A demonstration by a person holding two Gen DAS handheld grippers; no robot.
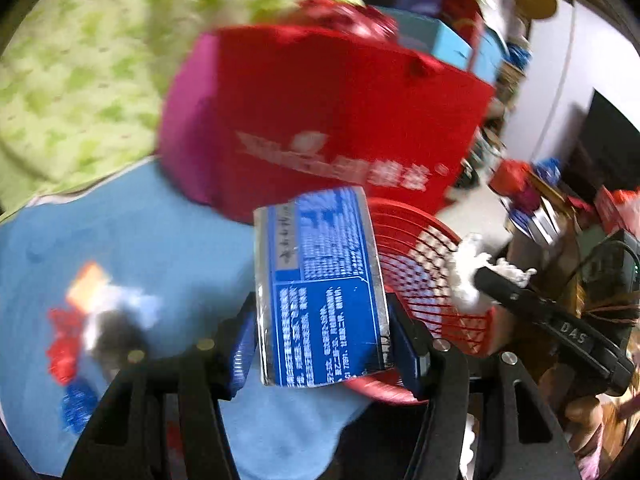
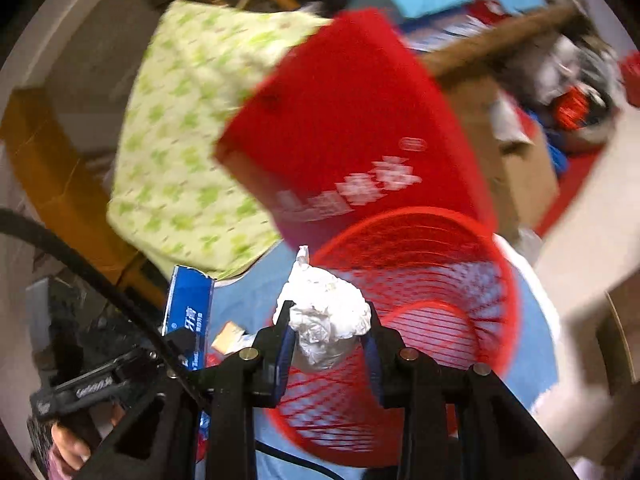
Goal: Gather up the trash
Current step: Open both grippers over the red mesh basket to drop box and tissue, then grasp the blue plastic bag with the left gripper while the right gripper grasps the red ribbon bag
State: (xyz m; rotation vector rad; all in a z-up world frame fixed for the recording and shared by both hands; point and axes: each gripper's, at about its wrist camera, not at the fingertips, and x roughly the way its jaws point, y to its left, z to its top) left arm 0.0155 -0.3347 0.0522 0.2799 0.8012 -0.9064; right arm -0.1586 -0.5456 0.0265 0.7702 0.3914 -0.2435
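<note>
While the L gripper (image 1: 322, 344) pinches a blue toothpaste box (image 1: 324, 284) betw. its pads, the R gripper (image 2: 328, 344) grips crumpled white paper (image 2: 326, 316), both by the red mesh basket (image 2: 432, 280).

Your way into the basket (image 2: 420, 280) lies open at its mouth. The red bag (image 2: 352, 128) stands just behind its rim, blocking that side. Scraps (image 1: 80, 340) litter the blue cloth (image 1: 160, 240) left of it.

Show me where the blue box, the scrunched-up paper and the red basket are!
Blue toothpaste box (image 1: 324, 288), left wrist view: middle of its printed face.
Crumpled white paper (image 2: 326, 320), right wrist view: centre of the wad.
Red mesh basket (image 2: 436, 276), right wrist view: inner mesh wall.
</note>
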